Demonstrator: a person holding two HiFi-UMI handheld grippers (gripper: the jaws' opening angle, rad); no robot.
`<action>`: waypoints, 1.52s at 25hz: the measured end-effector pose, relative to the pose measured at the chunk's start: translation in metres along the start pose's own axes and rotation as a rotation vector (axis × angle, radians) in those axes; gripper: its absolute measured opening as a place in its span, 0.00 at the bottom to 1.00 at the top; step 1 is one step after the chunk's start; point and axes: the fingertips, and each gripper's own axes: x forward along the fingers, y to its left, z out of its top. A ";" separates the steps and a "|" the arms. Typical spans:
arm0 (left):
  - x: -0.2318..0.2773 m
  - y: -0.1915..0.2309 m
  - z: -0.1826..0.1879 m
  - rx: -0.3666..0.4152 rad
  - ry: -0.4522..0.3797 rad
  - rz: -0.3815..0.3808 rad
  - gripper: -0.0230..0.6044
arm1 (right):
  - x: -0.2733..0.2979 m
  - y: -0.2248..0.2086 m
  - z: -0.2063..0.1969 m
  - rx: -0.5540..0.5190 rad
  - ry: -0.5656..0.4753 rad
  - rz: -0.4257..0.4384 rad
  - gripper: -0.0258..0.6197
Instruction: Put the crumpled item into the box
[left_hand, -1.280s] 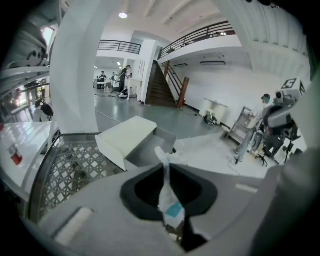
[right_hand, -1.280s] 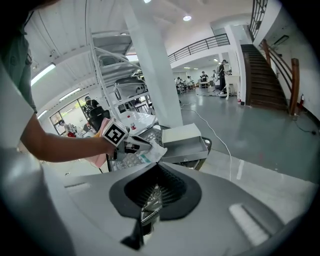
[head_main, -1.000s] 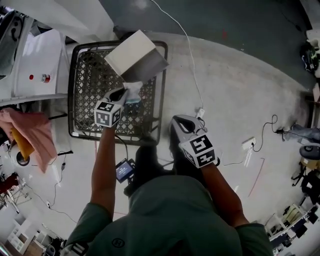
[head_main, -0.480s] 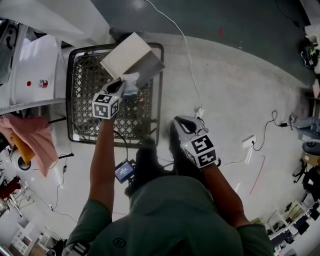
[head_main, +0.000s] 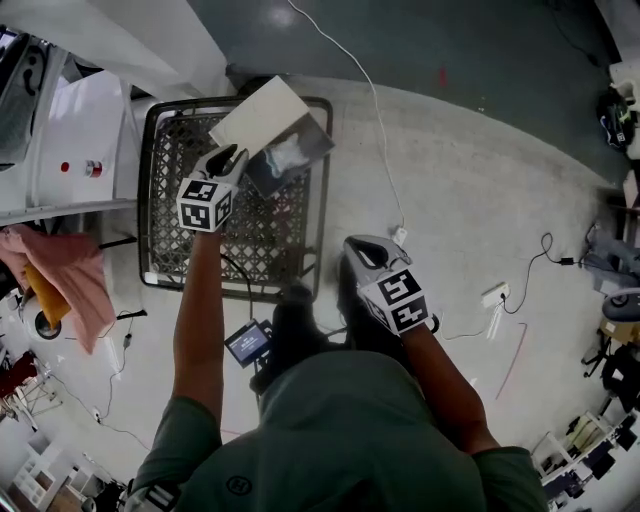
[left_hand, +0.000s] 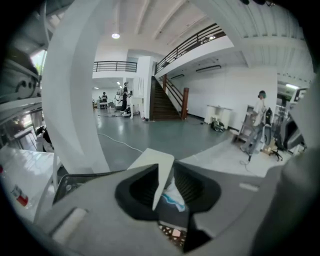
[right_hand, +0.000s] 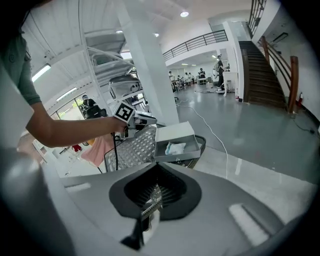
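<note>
Two grippers frame the scene. At left, our left gripper (head_main: 230, 156) hangs over the black mesh basket (head_main: 146, 190). Its jaws are apart, having just been opening, with nothing between the pads. Just beside its tips the open white box (head_main: 262, 108) sits tilted on the basket's far right corner, lid raised. We see the crumpled item (head_main: 288, 152), white with a touch of blue, lying inside the box. At right, well apart from the basket, our right gripper (head_main: 362, 250) points down at the concrete floor (head_main: 480, 180), jaws drawn together and empty.
</note>
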 end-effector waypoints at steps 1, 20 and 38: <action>-0.004 0.002 0.003 0.003 -0.005 0.007 0.19 | 0.000 0.001 0.003 -0.005 -0.001 0.002 0.05; -0.167 -0.003 0.056 0.080 -0.149 0.122 0.06 | -0.001 0.052 0.036 -0.117 -0.026 0.085 0.05; -0.300 -0.048 0.044 0.097 -0.203 0.159 0.04 | -0.020 0.118 0.048 -0.212 -0.029 0.128 0.05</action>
